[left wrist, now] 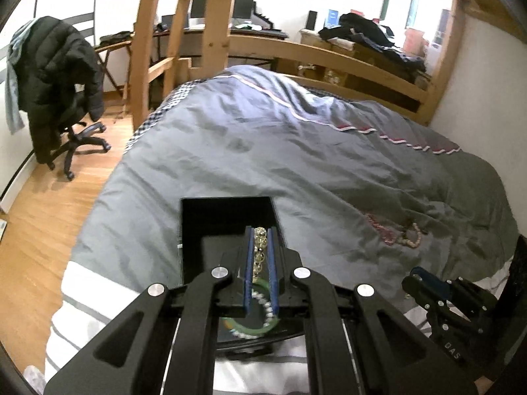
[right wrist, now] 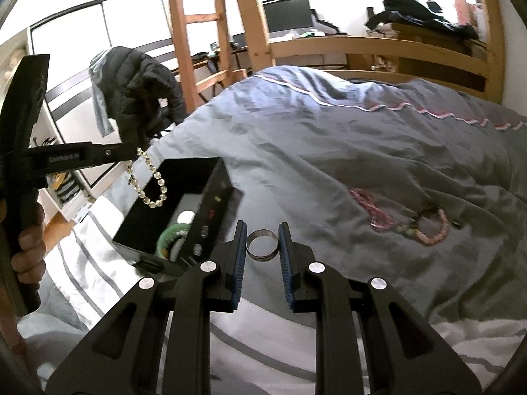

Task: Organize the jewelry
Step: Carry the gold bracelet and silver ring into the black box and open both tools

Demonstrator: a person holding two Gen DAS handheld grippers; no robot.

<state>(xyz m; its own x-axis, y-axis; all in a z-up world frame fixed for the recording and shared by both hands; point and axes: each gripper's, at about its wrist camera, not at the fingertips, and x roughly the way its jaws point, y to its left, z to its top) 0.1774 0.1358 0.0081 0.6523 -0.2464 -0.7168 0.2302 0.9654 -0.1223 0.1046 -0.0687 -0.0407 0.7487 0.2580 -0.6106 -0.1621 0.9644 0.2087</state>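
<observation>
In the left wrist view my left gripper point(left wrist: 260, 230) is shut on a clear bead bracelet point(left wrist: 258, 257), directly above an open black box point(left wrist: 197, 223) on the grey duvet. The right wrist view shows that bracelet point(right wrist: 150, 191) hanging as a loop from the left gripper point(right wrist: 136, 152) over the box point(right wrist: 210, 177). A green bangle point(right wrist: 169, 232) lies inside the box. My right gripper point(right wrist: 262, 229) is shut on a silver ring point(right wrist: 262, 256), just right of the box and above the bed. Pink bead bracelets point(right wrist: 428, 235) lie on the duvet to the right.
A person's hand point(right wrist: 29, 240) grips the left tool's handle. The grey duvet point(left wrist: 280, 138) spreads ahead, with a striped white sheet point(right wrist: 98, 263) at the near end. A wooden ladder point(right wrist: 197, 33) and an office chair with a black jacket point(left wrist: 56, 75) stand beyond the bed on the left.
</observation>
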